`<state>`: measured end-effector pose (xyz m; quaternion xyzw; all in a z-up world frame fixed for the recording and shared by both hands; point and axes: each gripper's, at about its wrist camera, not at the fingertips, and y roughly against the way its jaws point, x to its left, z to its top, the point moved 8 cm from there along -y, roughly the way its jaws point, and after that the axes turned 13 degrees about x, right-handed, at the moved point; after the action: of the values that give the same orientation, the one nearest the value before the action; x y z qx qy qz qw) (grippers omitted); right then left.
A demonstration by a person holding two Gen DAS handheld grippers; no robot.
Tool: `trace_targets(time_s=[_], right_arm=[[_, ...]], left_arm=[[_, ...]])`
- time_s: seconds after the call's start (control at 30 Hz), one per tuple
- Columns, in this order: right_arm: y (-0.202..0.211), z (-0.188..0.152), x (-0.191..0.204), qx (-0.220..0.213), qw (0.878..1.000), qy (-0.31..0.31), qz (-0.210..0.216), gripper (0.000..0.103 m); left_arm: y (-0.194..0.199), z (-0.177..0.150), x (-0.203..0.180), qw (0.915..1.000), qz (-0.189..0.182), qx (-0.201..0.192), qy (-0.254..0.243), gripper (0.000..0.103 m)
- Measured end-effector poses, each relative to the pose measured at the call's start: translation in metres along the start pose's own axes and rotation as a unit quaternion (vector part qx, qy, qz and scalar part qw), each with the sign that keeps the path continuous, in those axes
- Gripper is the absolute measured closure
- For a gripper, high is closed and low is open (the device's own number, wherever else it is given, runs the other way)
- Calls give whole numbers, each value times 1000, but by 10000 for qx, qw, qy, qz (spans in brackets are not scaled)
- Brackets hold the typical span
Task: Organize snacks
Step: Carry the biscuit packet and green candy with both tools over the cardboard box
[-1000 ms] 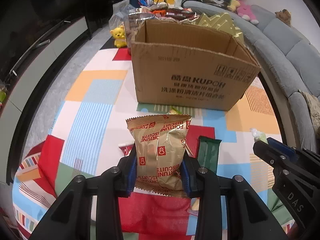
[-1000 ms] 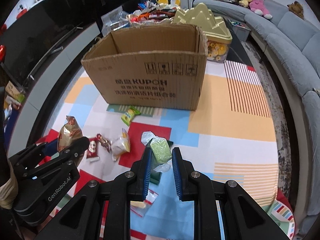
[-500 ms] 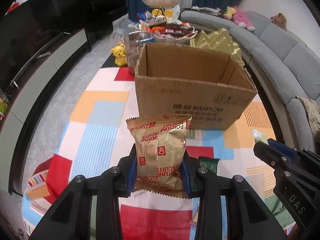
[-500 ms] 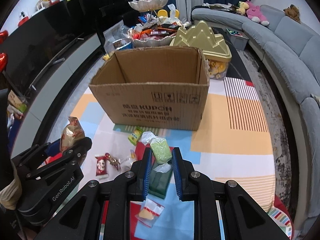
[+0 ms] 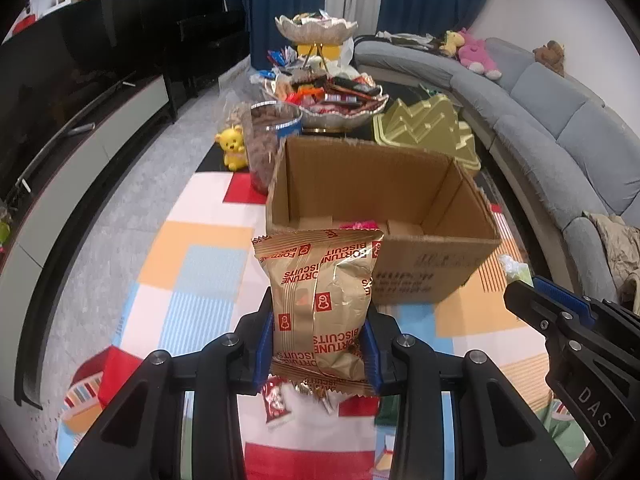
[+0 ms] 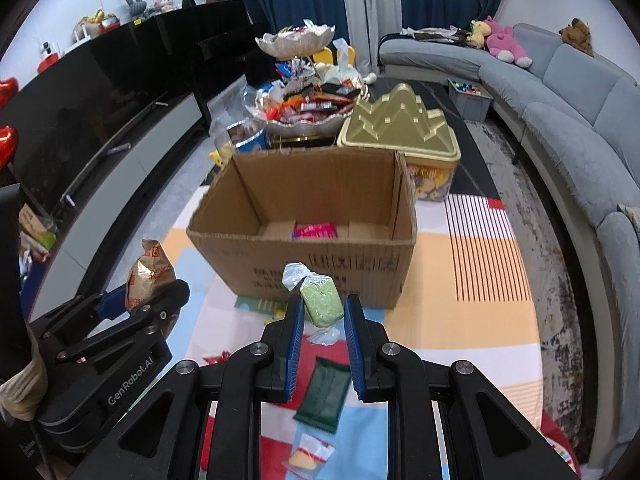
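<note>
Your right view shows deep into the corrugated cardboard box (image 6: 304, 216), a pink packet (image 6: 315, 231) on its floor; your left view barely catches it. Your left gripper (image 5: 318, 344) clamps the crinkly gold biscuit bag (image 5: 320, 300) before the box. Your right gripper (image 6: 320, 332), nearly closed, pinches the soft green wrapped snack (image 6: 321, 305).

The gold biscuit packet (image 5: 320, 304) clamped in the left gripper (image 5: 318, 348) reads "FORTUNE BISCUITS" in red, printed upside down. The right gripper's (image 6: 322, 340) body, seen beside it, carries "DAS". From the right wrist view, the left gripper's housing reads "GenRobot.AI". Print on the cardboard box (image 6: 320, 268) ahead is too blurred to read.
</note>
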<state>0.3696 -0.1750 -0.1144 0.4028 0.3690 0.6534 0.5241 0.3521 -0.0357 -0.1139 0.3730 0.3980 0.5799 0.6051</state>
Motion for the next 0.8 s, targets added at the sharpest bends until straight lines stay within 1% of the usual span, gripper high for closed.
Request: trace_targets(time_s=[0.4,0.53,0.8], right_arm=[[6,44,4,-259,9997,4,-25,81],[4,60,5,-321,9995,30,-31,81],[-4,82,8,-380,9992,86,-61,81]], left_arm=[[5,54,3,9996,-93,-251,-62,66],[2,69,3,9995,-137,-263,-117,66],[-7,92,3,9991,-252,-256,-214,66]])
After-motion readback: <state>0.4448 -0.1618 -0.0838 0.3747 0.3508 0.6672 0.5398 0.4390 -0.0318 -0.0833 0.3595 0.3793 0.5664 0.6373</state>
